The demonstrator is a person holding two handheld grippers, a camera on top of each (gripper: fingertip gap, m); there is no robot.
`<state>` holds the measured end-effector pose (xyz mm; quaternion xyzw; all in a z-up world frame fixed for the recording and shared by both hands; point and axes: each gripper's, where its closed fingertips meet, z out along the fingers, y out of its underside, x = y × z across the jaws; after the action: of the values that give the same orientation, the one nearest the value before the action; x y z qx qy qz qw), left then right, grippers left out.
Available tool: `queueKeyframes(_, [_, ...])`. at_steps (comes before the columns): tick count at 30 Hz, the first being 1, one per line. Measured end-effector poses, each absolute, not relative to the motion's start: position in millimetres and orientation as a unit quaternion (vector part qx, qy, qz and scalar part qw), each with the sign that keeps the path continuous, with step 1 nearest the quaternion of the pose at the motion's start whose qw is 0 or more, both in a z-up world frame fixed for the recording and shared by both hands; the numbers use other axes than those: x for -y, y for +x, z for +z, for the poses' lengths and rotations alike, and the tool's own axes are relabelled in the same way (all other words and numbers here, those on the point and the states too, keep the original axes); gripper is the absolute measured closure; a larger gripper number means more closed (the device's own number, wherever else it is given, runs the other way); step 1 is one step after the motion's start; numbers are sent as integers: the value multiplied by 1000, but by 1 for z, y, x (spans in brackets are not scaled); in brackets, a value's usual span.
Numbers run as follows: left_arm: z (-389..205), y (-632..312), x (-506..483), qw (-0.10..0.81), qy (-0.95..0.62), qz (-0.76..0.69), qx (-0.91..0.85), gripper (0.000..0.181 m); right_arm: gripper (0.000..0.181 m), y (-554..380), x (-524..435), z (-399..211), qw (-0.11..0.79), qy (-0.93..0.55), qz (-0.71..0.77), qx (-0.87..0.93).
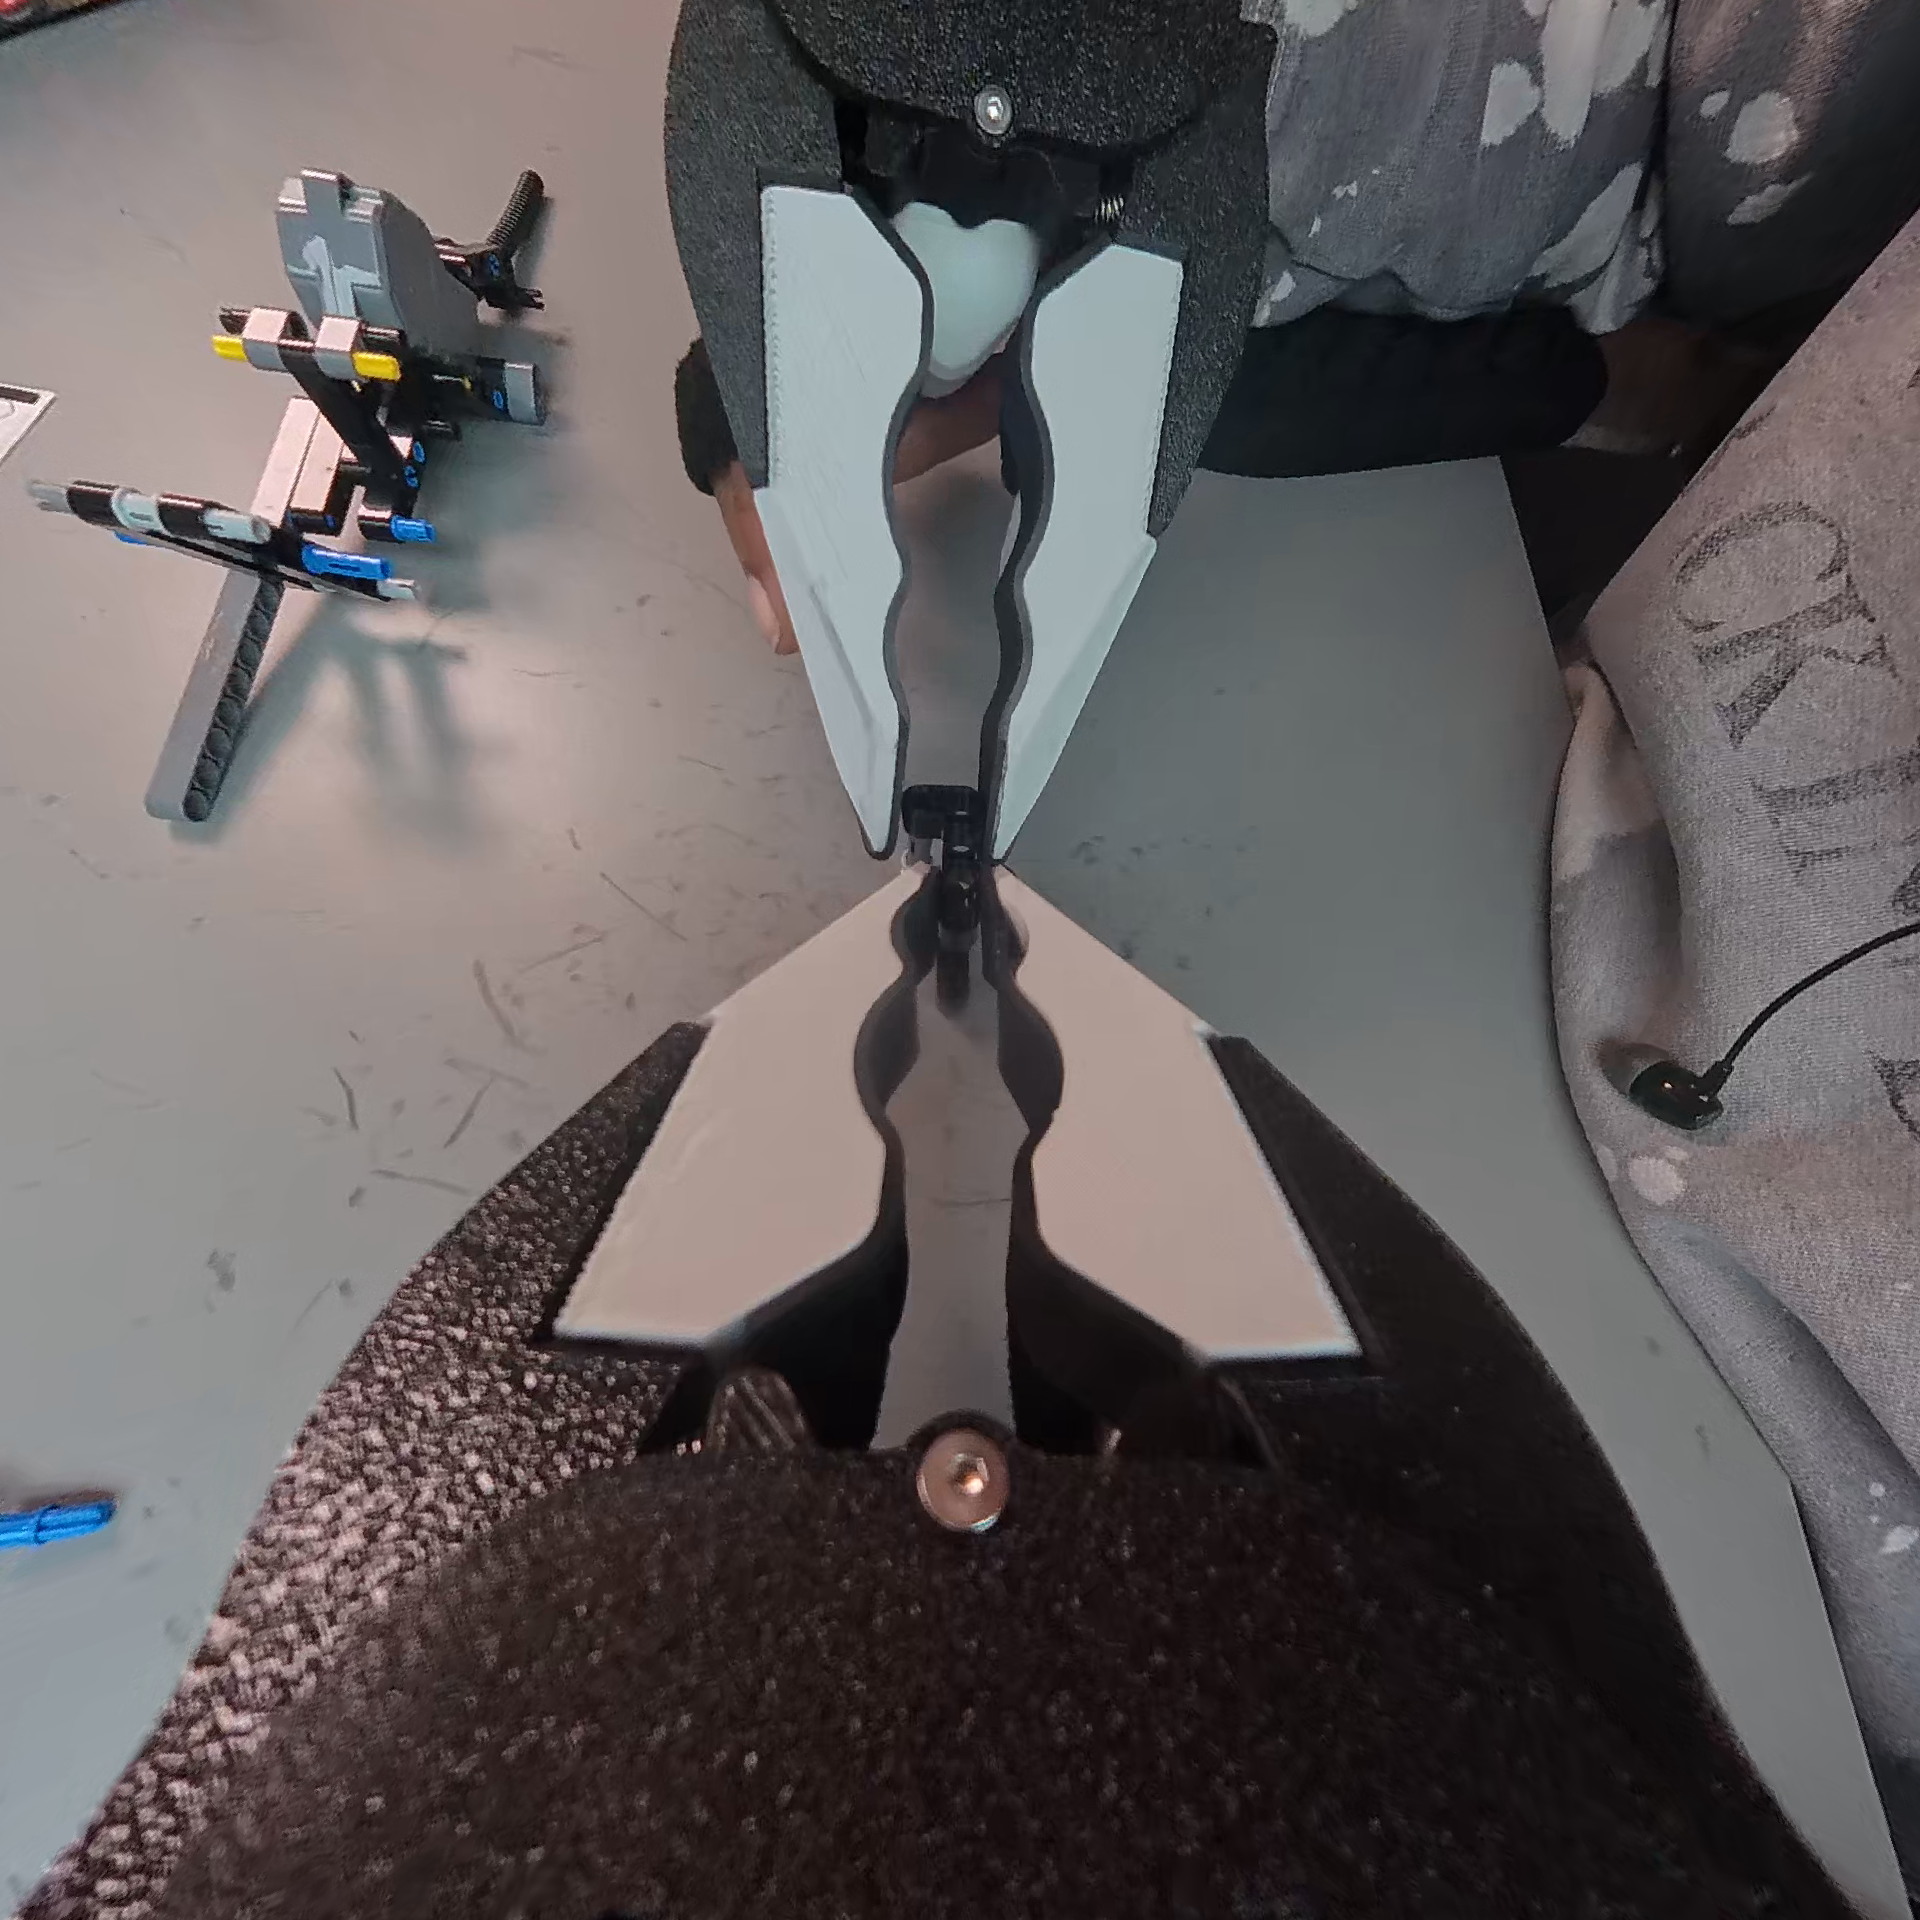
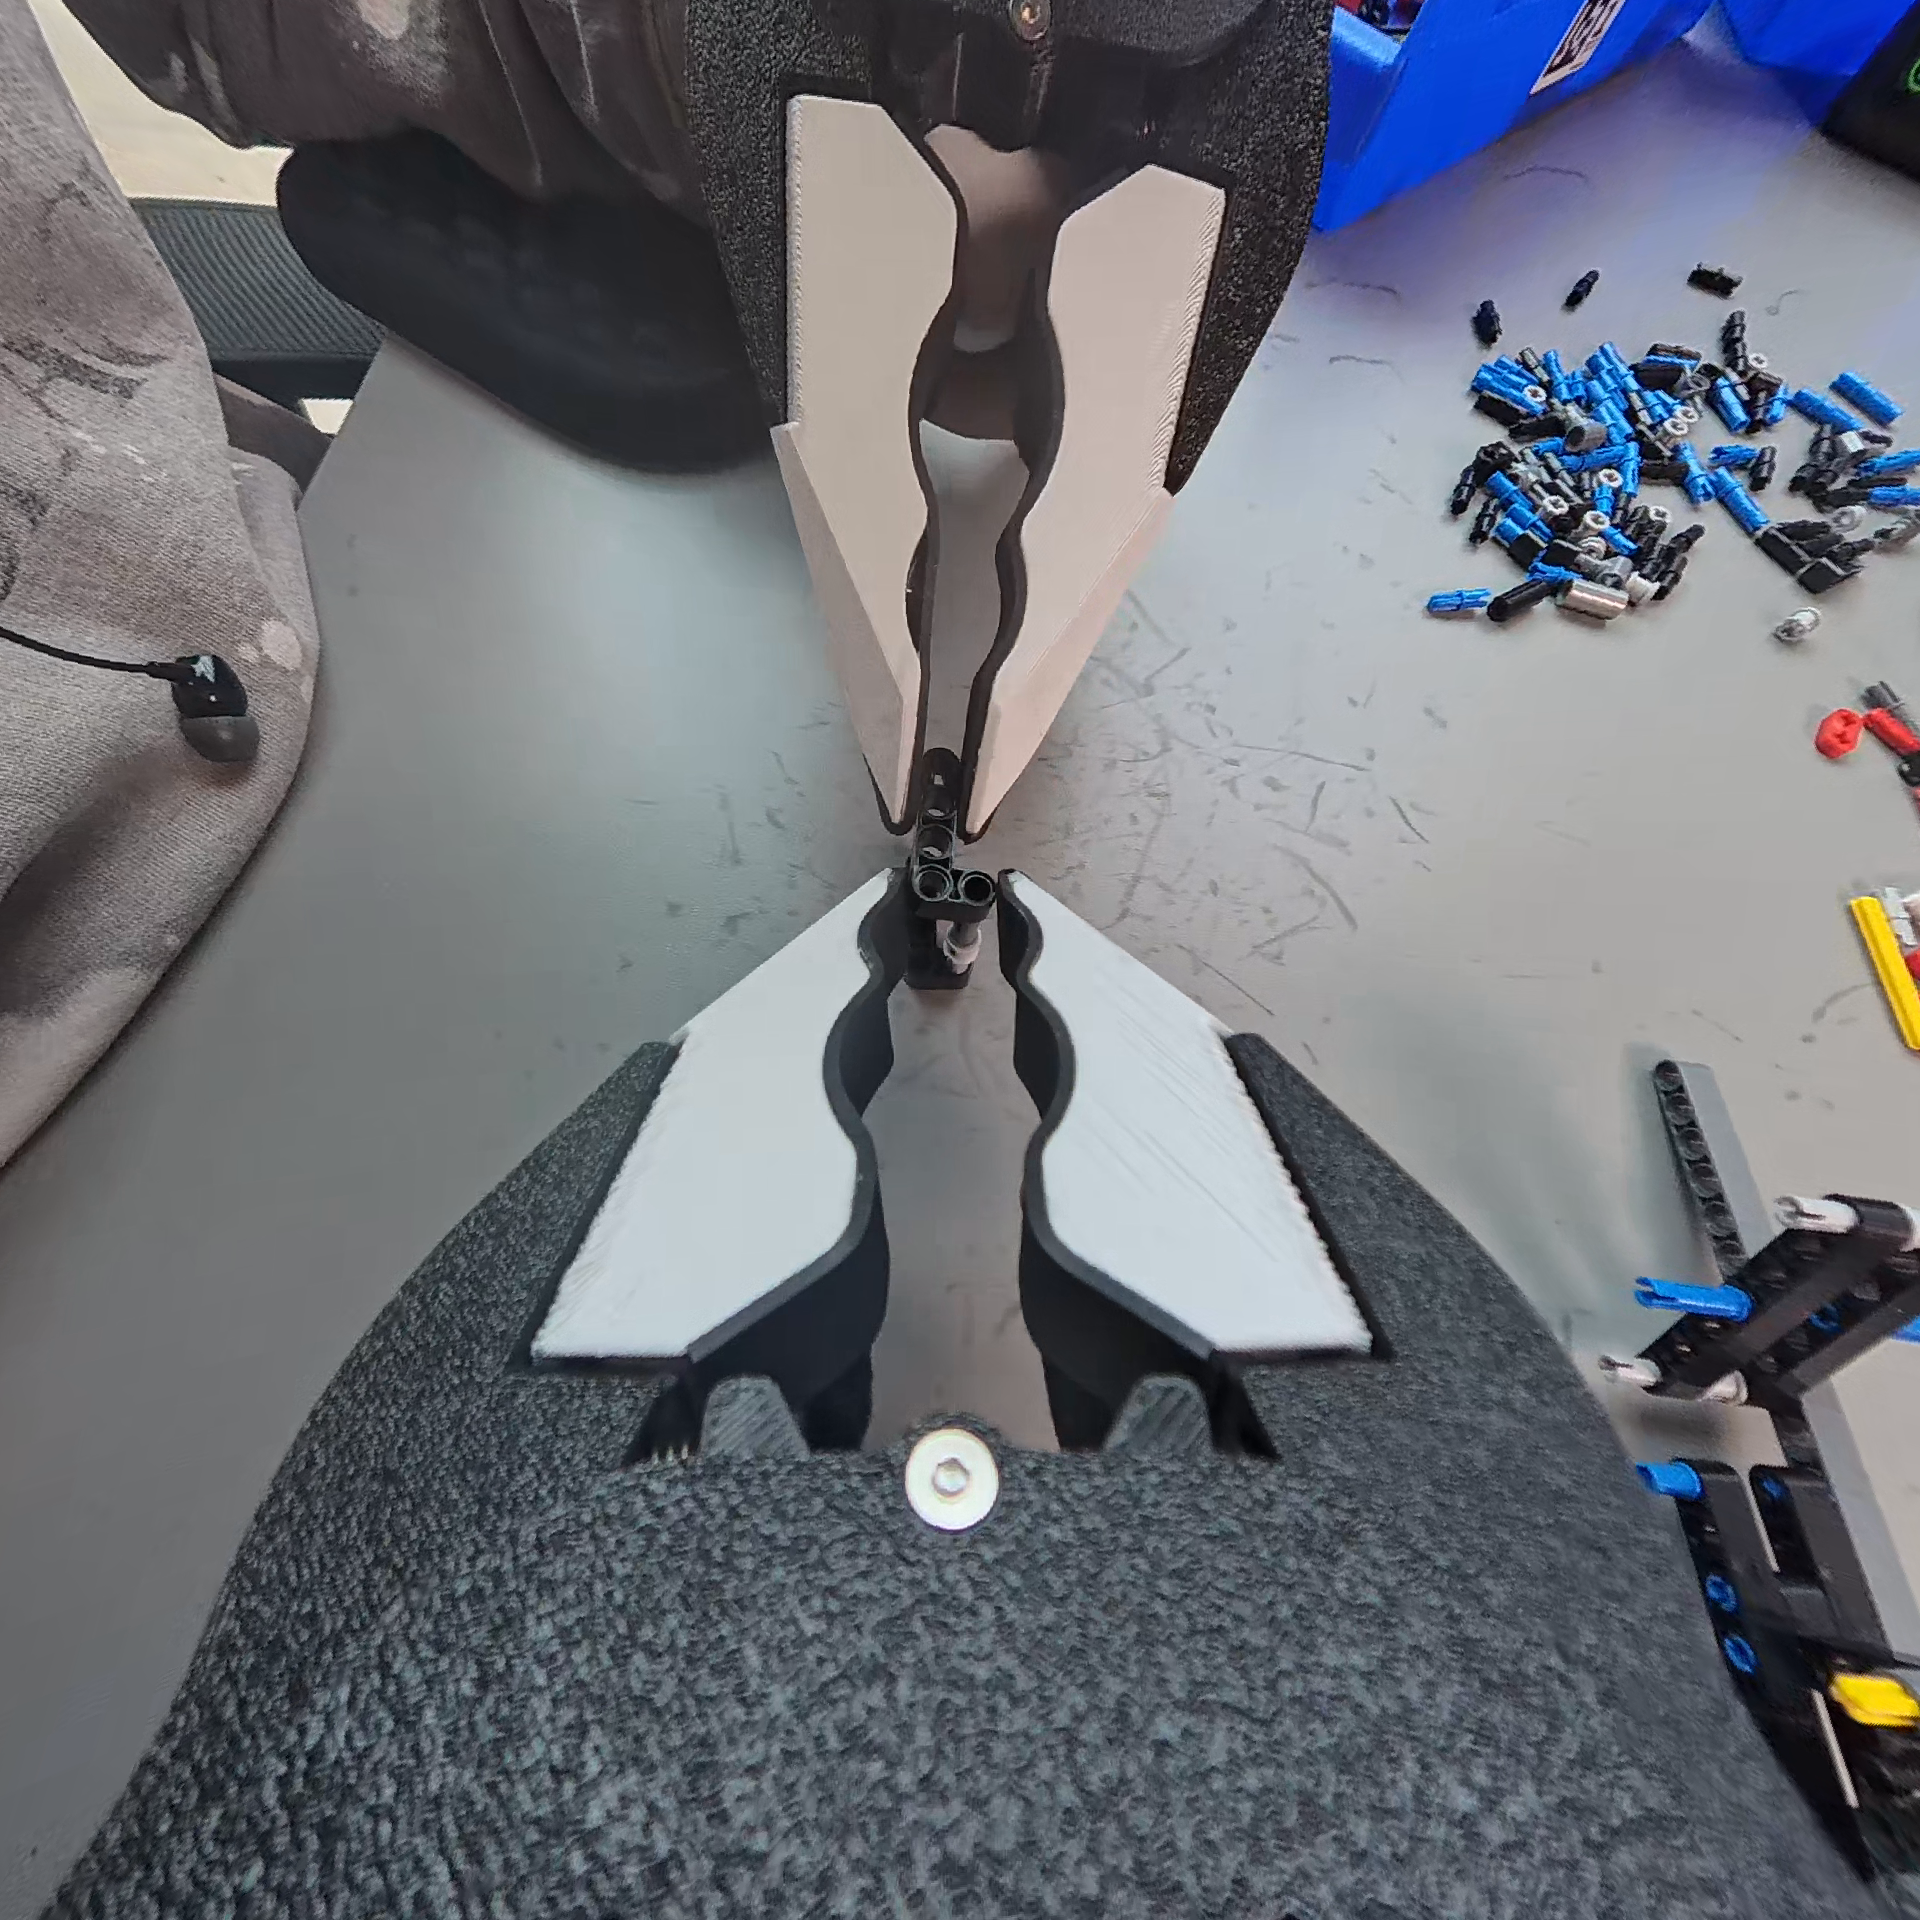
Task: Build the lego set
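My two grippers meet tip to tip low over the grey table (image 1: 520,987). In the left wrist view my left gripper (image 1: 951,883) is shut on a thin black lego beam (image 1: 954,925). The right gripper (image 1: 940,831) faces it from above and holds a black connector (image 1: 940,805). In the right wrist view my right gripper (image 2: 945,883) is shut on the black connector (image 2: 951,888), which has round holes and a small grey pin (image 2: 964,940). The left gripper (image 2: 935,821) holds the black beam (image 2: 938,784) end-on against the connector. The two pieces touch.
A partly built grey, black, blue and yellow assembly (image 1: 332,416) lies nearby (image 2: 1787,1403). A pile of blue and black pins (image 2: 1662,468), a blue box (image 2: 1507,104), red (image 2: 1860,727) and yellow (image 2: 1886,966) parts and a blue pin (image 1: 52,1522) lie around. A person's grey garment (image 1: 1766,831) borders the table edge. Both grippers' tips are close together, under 4 cm apart.
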<state>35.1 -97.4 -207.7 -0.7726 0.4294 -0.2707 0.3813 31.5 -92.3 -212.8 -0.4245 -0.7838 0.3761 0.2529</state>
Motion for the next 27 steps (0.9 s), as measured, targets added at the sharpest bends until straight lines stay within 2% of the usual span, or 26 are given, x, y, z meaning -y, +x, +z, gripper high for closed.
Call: queueKeyframes(27, [-212, 37, 97, 375, -783, -272, -414, 172, 165, 33, 93, -208, 234, -430, 423, 762])
